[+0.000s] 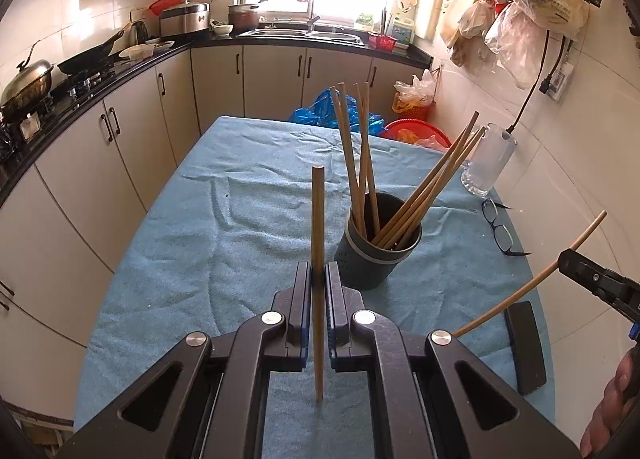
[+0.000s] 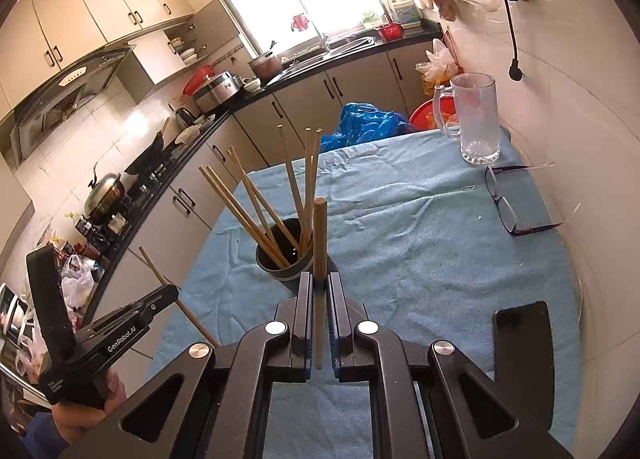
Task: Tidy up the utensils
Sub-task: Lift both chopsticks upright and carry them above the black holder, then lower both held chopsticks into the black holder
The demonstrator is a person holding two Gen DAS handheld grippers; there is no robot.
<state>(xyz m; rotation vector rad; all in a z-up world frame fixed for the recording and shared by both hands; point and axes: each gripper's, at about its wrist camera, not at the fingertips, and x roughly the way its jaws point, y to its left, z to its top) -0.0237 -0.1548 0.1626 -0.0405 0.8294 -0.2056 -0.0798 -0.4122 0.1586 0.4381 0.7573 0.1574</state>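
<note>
A single chopstick (image 1: 318, 243) is clamped between the closed jaws of the left gripper (image 1: 319, 275), standing nearly upright in the left wrist view, its tip reaching down past the pads over the blue cloth (image 1: 240, 219). A second chopstick (image 2: 319, 235) is gripped the same way by the closed jaws of the right gripper (image 2: 319, 285). In the left wrist view the right gripper is seen at about 3 o'clock, with its chopstick slanting across it. In the right wrist view the left gripper is seen at about 8 o'clock, a hand (image 2: 86, 411) wrapped around its handle.

The dark holder (image 1: 376, 247) stands on the cloth just beyond both grippers, at about 1 o'clock from the left one and 11 o'clock from the right one. Several chopsticks (image 1: 360, 155) are already leaned inside it, fanned in two bunches.

Farther off on the cloth, a glass mug (image 2: 476, 119) is seen at 1 o'clock in the right wrist view, glasses (image 2: 504, 203) near it, and a phone (image 2: 524, 343) at 4 o'clock.
</note>
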